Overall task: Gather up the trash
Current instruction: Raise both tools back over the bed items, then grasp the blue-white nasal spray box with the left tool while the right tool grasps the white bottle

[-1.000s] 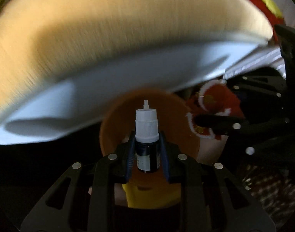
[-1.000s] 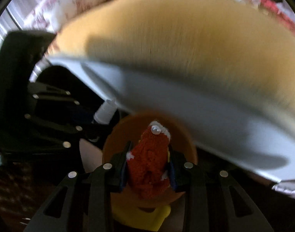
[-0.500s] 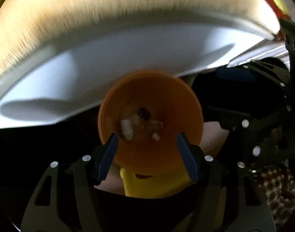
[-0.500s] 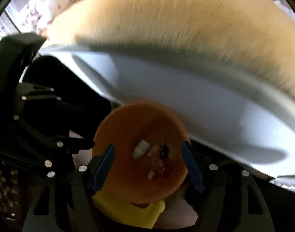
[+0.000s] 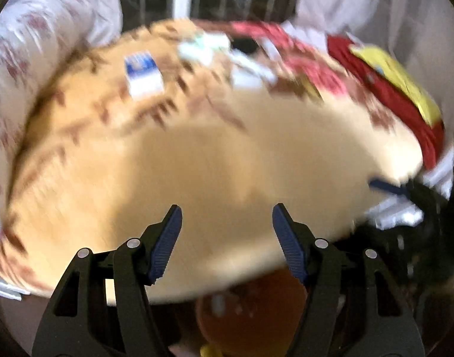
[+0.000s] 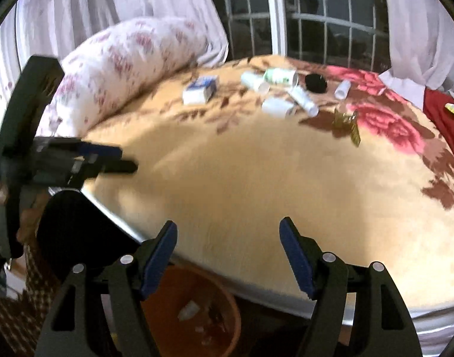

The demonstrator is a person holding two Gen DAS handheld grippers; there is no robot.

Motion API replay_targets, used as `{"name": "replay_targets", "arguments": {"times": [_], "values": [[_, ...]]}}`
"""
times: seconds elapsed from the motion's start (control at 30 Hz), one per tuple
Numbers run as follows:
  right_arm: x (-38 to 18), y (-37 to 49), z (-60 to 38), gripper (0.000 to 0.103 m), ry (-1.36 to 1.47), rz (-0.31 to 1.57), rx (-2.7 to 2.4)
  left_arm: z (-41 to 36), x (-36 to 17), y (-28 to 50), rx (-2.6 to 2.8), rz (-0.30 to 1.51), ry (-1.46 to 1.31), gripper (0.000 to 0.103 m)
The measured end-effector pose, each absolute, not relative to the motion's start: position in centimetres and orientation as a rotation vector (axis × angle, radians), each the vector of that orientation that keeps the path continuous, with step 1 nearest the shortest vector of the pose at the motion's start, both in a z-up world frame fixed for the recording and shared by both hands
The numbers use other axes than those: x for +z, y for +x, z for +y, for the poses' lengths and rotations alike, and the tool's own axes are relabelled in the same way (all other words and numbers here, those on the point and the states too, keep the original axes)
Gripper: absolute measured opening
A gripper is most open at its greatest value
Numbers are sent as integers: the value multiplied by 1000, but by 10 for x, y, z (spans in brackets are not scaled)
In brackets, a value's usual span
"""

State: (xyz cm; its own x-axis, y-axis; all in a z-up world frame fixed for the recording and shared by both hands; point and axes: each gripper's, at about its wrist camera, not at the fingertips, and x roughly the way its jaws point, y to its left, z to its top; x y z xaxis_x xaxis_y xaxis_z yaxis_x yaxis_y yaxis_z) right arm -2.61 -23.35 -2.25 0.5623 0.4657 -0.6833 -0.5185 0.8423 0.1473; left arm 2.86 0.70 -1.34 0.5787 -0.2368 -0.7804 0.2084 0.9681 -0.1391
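With both the left gripper [image 5: 227,226] and right gripper [image 6: 228,244] wide open and empty above the orange bin [image 6: 194,312], the remaining trash [image 6: 277,89] lay across the bed [image 6: 256,178], apparently calling for another reach.

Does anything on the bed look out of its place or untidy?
Yes. Small containers and a blue-and-white box lie scattered on the blanket far from the orange bin; several white bottles lie tipped on their sides.

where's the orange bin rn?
Right wrist view, bottom centre: the orange bin sits on the floor below the bed's near edge, under the right gripper; left wrist view shows it bottom centre too.
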Motion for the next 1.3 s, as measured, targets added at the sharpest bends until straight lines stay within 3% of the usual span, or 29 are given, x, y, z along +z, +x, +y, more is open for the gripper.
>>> {"name": "replay_targets", "arguments": {"times": [0.3,0.73,0.77,1.03,1.3], "values": [[-26,-20,-225,71,-94,769,575,48,12,142,-19,848,-109,63],[-26,-10,-234,72,-88,762,552,65,-39,273,229,963,-103,63],[-26,-8,-234,72,-90,760,549,67,-42,274,224,960,-108,51],[-3,24,-218,72,-150,696,554,64,-29,217,118,837,-114,50],[34,145,-172,72,-145,641,607,48,-15,122,3,775,-99,50]]}}
